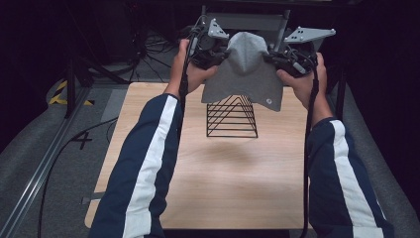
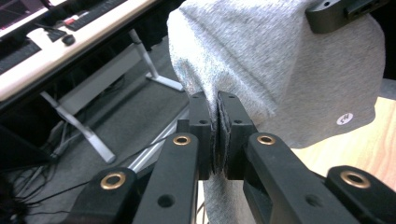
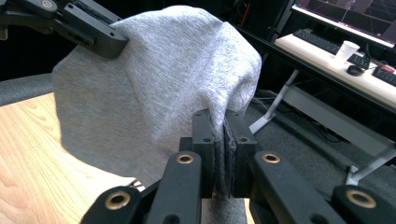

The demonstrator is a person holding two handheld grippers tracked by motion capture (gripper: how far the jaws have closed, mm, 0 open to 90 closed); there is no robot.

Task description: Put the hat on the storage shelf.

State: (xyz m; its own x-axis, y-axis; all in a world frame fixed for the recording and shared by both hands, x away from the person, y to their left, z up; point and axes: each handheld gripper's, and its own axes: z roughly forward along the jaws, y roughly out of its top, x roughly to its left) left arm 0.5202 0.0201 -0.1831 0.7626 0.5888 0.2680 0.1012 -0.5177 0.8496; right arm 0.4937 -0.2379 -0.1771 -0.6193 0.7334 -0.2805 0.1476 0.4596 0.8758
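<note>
Grey knit beanie (image 1: 245, 64) held up in the air above the black wire pyramid rack (image 1: 232, 118), which stands on the wooden bench (image 1: 218, 173). Left claw (image 1: 210, 52) clenched on the beanie's left edge, jaws pinching a fold of knit fabric, clear in the left gripper view (image 2: 218, 135). Right claw (image 1: 287, 58) clenched on the opposite edge the same way, fabric squeezed between the pads in the right gripper view (image 3: 223, 144). Beanie hangs stretched between the two, crown up, open hem down, small round white logo tag (image 1: 269, 100) near the lower right hem.

Progress, as I judge it: pick-up and spreading of the hat done, hat roughly centred over the rack but the hem looks to be at or just above the rack's tip, can't tell if it touches. Left to do: lower the opening over the rack's peak, let go on both sides, pull the hands clear.

Around: rack is the only other thing on the bench. Beyond the rack, a grey metal frame (image 1: 247, 22) and cables on the floor; desk with keyboards (image 3: 327, 44) and a paper cup (image 3: 348, 49) off behind. Nothing sits between hat and rack; only snag risk is the hem catching on the wire rungs
</note>
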